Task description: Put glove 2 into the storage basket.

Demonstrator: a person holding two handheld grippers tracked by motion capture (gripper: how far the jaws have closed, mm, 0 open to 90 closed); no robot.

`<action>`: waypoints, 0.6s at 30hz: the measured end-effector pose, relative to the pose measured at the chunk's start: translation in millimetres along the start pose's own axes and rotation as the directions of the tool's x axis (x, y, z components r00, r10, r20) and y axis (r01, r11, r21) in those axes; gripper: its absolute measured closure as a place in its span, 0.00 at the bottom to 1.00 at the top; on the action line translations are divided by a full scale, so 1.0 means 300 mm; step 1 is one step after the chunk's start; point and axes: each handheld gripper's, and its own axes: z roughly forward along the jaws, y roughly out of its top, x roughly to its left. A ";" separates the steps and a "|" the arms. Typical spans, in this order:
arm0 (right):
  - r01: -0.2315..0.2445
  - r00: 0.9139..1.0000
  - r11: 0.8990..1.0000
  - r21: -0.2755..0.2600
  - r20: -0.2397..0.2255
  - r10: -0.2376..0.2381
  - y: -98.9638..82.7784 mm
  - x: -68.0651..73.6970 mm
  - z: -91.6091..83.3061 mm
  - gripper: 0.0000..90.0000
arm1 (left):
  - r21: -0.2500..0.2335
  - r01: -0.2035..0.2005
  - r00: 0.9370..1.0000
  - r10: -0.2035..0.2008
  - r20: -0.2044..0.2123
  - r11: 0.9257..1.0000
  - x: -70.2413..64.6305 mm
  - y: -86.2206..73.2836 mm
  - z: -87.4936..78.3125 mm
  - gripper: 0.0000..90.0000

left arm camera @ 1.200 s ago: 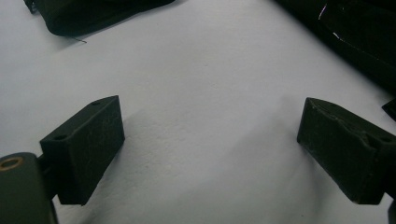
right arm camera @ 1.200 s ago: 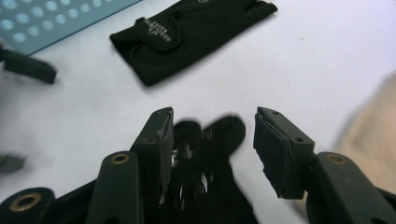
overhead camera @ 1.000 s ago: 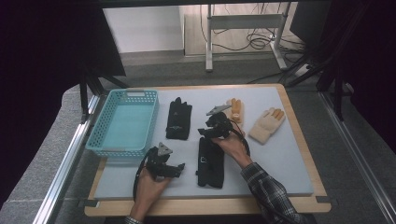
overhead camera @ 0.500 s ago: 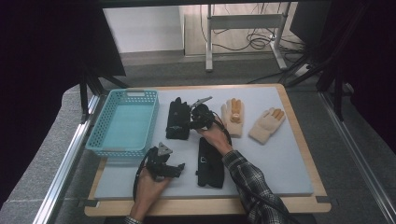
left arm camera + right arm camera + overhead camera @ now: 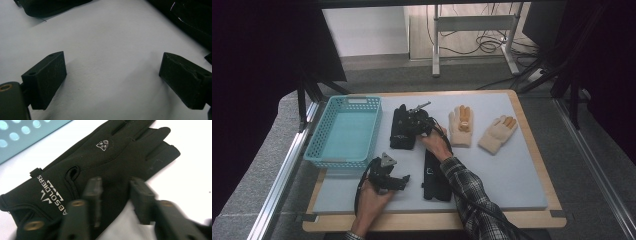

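A black glove (image 5: 398, 134) (image 5: 112, 152) with white lettering lies flat on the grey mat (image 5: 512, 175), next to the teal basket (image 5: 357, 100). My right gripper (image 5: 414, 121) (image 5: 116, 197) hangs low over its wrist-side edge. Its jaws have just been closing and stand a narrow gap apart, with glove fabric and a bit of mat between them; I see no pinch. A second black glove (image 5: 435, 175) lies nearer the front. My left gripper (image 5: 401, 181) (image 5: 112, 82) rests on the mat at the front left, open wide, with bare mat between its fingers.
Two beige gloves (image 5: 460, 125) (image 5: 497, 134) lie side by side right of the black one. The basket's perforated wall (image 5: 25, 135) is close behind the glove. The wooden table edge (image 5: 532, 220) frames the mat.
My right gripper has moved left from near the beige gloves onto the far black glove and come lower, with its jaws narrower. The left gripper has kept still.
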 end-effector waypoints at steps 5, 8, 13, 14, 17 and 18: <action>-0.009 1.000 1.000 0.007 -0.026 0.009 0.003 0.008 -0.004 0.93 | 0.000 0.000 1.000 0.000 0.000 1.000 0.000 0.000 0.000 0.08; -0.014 0.999 1.000 0.005 -0.037 0.014 0.007 0.005 -0.023 0.94 | 0.000 0.000 1.000 0.000 0.000 1.000 0.000 0.000 0.000 0.08; -0.036 0.997 0.999 -0.021 -0.075 0.034 0.020 0.000 -0.090 0.94 | 0.001 0.000 1.000 0.000 0.000 1.000 0.000 0.000 0.000 0.08; -0.036 0.996 0.999 -0.027 -0.077 0.034 0.023 0.001 -0.106 0.94 | 0.001 0.000 1.000 0.000 0.000 1.000 0.000 0.000 0.000 0.08; -0.029 0.996 0.998 -0.053 -0.087 0.024 0.026 0.006 -0.158 0.94 | 0.002 -0.001 1.000 0.001 0.000 1.000 0.000 0.000 0.000 0.08; -0.030 0.995 0.998 -0.062 -0.093 0.024 0.026 0.005 -0.177 0.94 | 0.002 -0.001 1.000 0.001 -0.001 1.000 0.000 0.000 0.000 0.08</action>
